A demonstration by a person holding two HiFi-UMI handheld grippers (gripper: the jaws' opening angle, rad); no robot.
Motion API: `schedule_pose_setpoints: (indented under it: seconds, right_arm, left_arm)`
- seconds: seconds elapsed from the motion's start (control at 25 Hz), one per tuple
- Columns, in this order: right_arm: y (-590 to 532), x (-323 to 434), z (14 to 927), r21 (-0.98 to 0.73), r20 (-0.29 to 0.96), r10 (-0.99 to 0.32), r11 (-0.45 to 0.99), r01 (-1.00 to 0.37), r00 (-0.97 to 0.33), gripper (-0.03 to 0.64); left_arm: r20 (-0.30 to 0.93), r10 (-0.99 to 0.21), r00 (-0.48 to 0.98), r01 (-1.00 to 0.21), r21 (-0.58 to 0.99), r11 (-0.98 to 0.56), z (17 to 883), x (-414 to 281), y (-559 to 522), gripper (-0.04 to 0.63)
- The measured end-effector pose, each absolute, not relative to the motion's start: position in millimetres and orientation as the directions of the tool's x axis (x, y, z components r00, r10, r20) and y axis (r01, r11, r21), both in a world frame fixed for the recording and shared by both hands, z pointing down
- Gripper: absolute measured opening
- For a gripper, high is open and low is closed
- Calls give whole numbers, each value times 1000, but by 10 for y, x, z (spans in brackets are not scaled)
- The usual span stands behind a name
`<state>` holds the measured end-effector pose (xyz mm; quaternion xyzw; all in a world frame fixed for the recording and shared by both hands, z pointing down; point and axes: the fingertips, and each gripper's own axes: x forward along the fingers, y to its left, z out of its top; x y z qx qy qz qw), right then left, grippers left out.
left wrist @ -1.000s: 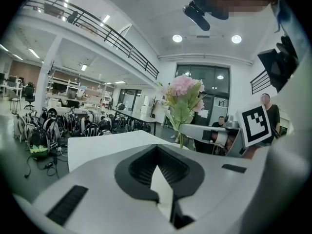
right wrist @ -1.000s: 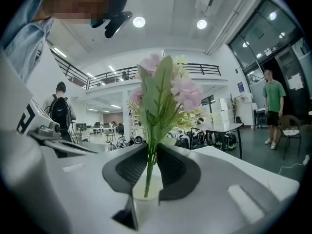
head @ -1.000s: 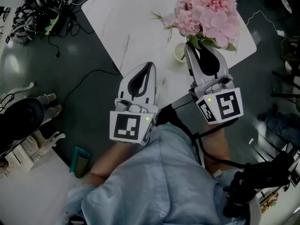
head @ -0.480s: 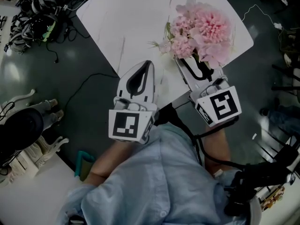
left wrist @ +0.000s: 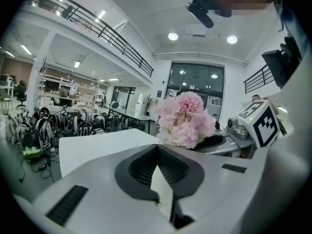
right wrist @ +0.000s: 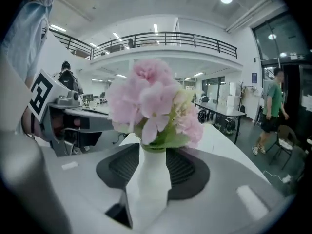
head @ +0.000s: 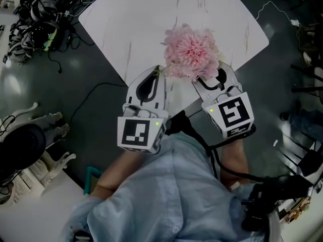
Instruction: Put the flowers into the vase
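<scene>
left gripper: i see the jaws pressed together with nothing in them, just left of the blooms.
right gripper: jaws opening as i watch, with the white vase standing between them; i can't quite tell if a pad touches it.
flowers: pink bunch, upright in the vase.
vase: on the white table, near its close edge.

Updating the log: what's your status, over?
Left tool shut, empty. Right tool opening around slim white vase. Pink flower bunch in vase. Nothing blocking.
</scene>
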<state>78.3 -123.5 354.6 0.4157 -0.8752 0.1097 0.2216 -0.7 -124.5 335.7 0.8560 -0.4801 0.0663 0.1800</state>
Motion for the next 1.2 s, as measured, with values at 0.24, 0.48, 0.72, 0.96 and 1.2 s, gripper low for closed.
schedule_pose_setpoints:
  seconds: [0.24, 0.48, 0.72, 0.96, 1.2]
  right_arm:
    - [-1193, 848, 3703, -82, 472, -675, 606, -791, -567, 167]
    - [-1125, 960, 3921, -148, 506, -669, 555, -819, -544, 167]
    - [-971, 874, 4049, -188, 525, -650, 542, -819, -550, 167]
    - [-817, 722, 4069, -217, 540, -601, 577, -787, -589, 154]
    - [-688, 380, 3870, -281, 440, -553, 664, -693, -708, 3]
  left_arm:
    - [295, -793, 532, -845, 242, -477, 3405, 1, -1202, 3]
    - [304, -799, 518, -854, 230, -466, 3411, -43, -1185, 4]
    - [292, -810, 509, -860, 223, -460, 3381, -132, -1111, 4]
    - [276, -831, 482, -874, 215, -436, 3315, -130, -1049, 3]
    - [256, -880, 400, -913, 193, -359, 3216, -189, -1004, 3]
